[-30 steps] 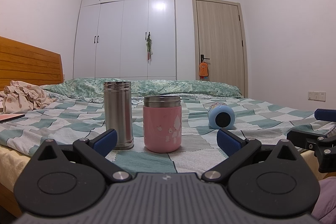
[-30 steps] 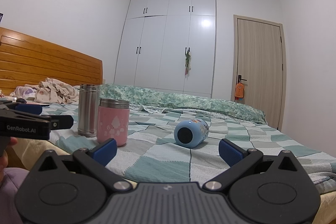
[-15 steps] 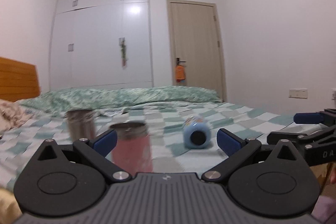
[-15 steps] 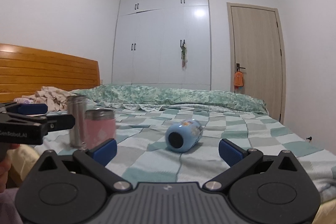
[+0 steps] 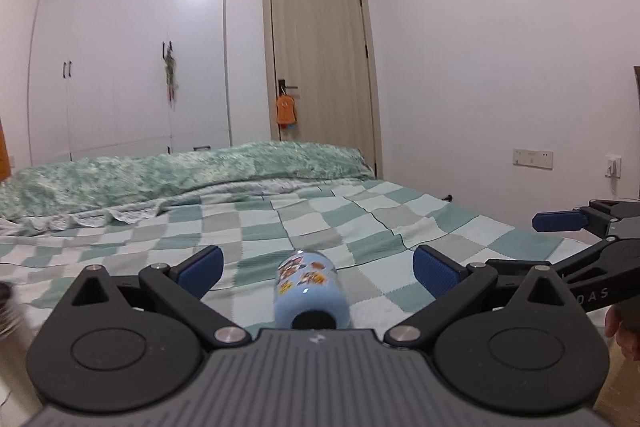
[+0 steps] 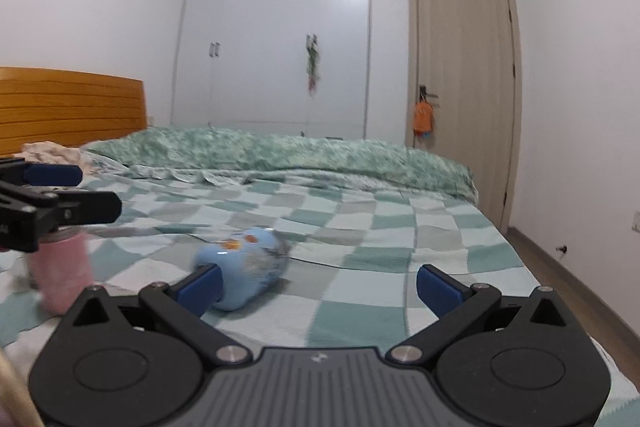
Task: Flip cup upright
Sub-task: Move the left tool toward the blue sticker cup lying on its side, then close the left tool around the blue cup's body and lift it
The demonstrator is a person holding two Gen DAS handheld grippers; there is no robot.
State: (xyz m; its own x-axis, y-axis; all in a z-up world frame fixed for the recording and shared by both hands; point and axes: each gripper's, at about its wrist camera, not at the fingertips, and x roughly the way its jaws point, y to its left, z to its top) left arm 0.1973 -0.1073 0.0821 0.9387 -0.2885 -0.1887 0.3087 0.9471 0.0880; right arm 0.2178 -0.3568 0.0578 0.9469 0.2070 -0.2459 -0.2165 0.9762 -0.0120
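Note:
A light blue cup [image 5: 310, 291] with cartoon stickers lies on its side on the checked bedspread [image 5: 360, 219]. In the left wrist view it lies centred between my open left gripper's [image 5: 318, 269] fingers, one end toward the camera. In the right wrist view the cup [image 6: 244, 273] lies just behind the left finger of my open right gripper [image 6: 320, 287]. The right gripper shows at the right edge of the left wrist view [image 5: 580, 223], and the left gripper at the left edge of the right wrist view [image 6: 60, 203]. Both grippers are empty.
A pink jar [image 6: 64, 275] stands upright left of the cup, partly behind the left gripper. A blurred steel flask edge [image 5: 8, 307] shows at far left. A rolled green quilt [image 6: 280, 155] lies across the far side. A wooden headboard [image 6: 68, 107] stands at left.
Both grippers have swung right and closer to the blue cup. The steel flask and pink jar have slid out to the left of the views. The cup now sits centred before the left gripper.

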